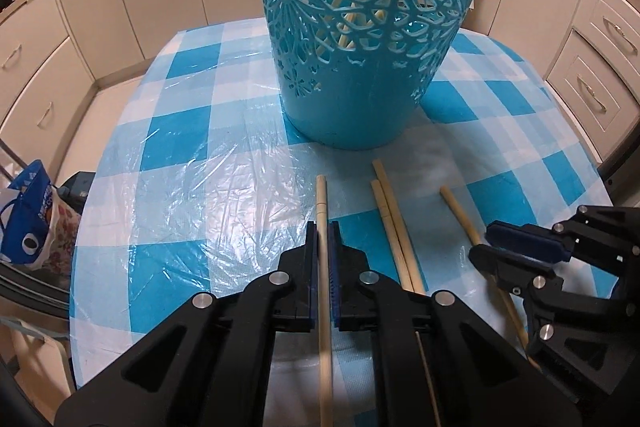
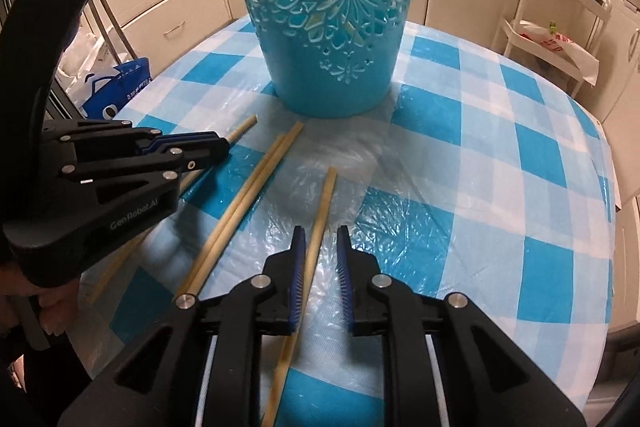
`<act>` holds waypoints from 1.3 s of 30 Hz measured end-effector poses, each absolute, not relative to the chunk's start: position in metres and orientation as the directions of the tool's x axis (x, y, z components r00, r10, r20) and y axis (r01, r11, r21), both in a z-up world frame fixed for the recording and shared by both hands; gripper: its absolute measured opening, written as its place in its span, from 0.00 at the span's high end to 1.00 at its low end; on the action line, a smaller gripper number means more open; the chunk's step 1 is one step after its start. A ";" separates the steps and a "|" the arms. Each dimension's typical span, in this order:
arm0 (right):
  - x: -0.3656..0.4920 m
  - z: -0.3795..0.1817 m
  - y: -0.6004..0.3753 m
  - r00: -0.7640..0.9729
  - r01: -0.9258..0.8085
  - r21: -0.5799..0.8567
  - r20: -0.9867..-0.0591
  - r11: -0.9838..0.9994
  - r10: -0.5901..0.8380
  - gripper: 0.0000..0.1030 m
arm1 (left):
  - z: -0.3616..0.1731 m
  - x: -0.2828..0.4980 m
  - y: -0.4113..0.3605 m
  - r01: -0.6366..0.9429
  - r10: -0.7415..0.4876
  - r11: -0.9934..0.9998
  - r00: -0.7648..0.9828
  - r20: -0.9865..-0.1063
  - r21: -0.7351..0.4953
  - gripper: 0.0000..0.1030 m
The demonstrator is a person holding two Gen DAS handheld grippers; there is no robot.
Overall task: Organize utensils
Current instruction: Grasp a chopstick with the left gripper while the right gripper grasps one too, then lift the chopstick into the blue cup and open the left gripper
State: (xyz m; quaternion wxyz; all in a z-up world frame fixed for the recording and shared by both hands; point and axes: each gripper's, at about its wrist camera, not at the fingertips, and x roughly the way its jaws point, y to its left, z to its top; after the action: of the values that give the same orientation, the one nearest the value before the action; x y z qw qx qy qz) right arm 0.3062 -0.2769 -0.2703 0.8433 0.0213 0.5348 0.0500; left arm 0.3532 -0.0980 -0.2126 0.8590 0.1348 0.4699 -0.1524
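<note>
Your left gripper [image 1: 323, 227] is clamping one chopstick [image 1: 322, 195] lying before the teal basket [image 1: 360, 67], while your right gripper [image 2: 321, 239], jaws slightly apart, is straddling another chopstick [image 2: 324, 203] unclamped, risking a slip when lifting.

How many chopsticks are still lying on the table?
4: one in the left tongs, a pair mid-table, one between the right tongs. More stand inside the basket.

Four pale wooden chopsticks flat on blue checked cloth before teal cut-out basket [image 1: 360, 67], more sticks visible inside through holes, one chopstick [image 1: 322, 199] clamped lengthwise, pair [image 1: 390, 211] lying touching side by side, fourth chopstick [image 2: 322, 203] apart, angled
</note>
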 end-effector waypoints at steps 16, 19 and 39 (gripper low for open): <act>0.305 -0.270 -0.275 0.412 -0.080 0.082 -0.905 0.993 0.107 0.93 | -0.212 0.355 -0.096 0.443 -0.176 0.893 0.505 -0.845 0.079 0.95; 0.306 -0.270 -0.272 0.415 -0.086 0.055 -0.906 0.995 0.086 0.89 | -0.212 0.360 -0.095 0.429 -0.174 0.901 0.490 -0.854 0.062 0.94; 0.291 -0.278 -0.312 0.505 0.118 0.368 -0.822 0.922 0.263 0.94 | -0.120 0.344 -0.072 0.404 -0.336 0.911 0.600 -0.726 -0.088 0.96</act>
State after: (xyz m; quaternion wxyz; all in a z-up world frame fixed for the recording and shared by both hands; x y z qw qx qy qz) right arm 0.2906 -0.3121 -0.2776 0.8459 0.1926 0.4954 0.0429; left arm 0.3435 -0.0719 -0.1200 0.8935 0.0425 0.3961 -0.2070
